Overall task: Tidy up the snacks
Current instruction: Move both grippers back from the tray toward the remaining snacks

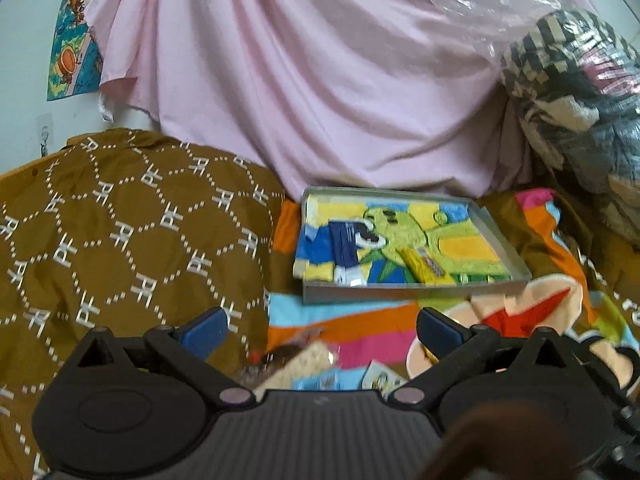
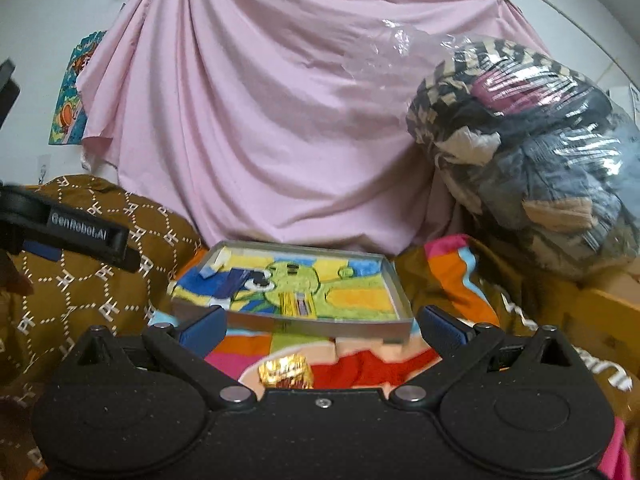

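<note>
A grey tray (image 1: 400,294) (image 2: 360,330) lined with a cartoon towel lies on the colourful blanket. Inside it lie a blue-wrapped bar (image 1: 346,252) (image 2: 230,280) and a yellow-wrapped snack (image 1: 420,266) (image 2: 294,304). My left gripper (image 1: 322,332) is open and hovers short of the tray, above several loose snack packets (image 1: 304,364). My right gripper (image 2: 322,330) is open too. A gold foil snack (image 2: 286,372) lies on the blanket below it, close to its base, with neither finger touching it. The left gripper's body (image 2: 80,236) shows at the left of the right wrist view.
A brown patterned cushion (image 1: 120,232) rises left of the tray. A pink sheet (image 1: 320,80) hangs behind it. A clear plastic bag of clothes (image 2: 532,152) bulks at the right. The striped cartoon blanket (image 1: 360,328) covers the surface.
</note>
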Motion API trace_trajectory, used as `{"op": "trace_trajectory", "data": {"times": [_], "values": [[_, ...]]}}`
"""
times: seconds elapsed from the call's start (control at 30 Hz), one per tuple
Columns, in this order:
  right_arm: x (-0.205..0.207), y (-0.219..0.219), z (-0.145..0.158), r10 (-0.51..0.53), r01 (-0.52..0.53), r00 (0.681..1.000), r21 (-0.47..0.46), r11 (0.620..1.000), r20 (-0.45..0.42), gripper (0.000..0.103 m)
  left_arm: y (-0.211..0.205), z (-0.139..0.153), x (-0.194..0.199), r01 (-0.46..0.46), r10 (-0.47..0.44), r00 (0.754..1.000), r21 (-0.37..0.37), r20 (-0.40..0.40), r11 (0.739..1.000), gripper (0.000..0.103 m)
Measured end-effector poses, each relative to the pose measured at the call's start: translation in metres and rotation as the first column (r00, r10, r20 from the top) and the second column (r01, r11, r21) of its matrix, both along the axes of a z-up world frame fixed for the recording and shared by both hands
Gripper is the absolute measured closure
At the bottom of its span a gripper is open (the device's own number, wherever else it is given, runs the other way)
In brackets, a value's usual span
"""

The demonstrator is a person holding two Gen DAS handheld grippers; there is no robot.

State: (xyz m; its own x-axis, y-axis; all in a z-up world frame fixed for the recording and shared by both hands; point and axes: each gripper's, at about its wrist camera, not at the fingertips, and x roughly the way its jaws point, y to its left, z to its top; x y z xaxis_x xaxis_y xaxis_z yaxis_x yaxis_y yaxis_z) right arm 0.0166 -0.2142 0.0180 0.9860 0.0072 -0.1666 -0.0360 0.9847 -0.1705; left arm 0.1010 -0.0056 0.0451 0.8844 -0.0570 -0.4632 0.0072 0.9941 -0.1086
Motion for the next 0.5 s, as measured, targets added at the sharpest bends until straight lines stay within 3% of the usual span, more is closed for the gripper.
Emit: {"op": "trace_trajectory", "data": {"times": [0.3,0.5], "values": [[-0.024,-0.008,-0.012,-0.048,0.053,0.987,0.028,0.998,-0.156,0.001,-0.008,-0.027,-0.025,0.062,-0.058,0.995,0.050,-0.084,0.997,0.000],[-0.014,-0.012,-0.021,-0.107,0.119,0.955,0.028,0.992,-0.278,0.001,-0.024,-0.039,-0.031,0.121,-0.105,0.988,0.142,-0.111,0.982,0.000]]}}
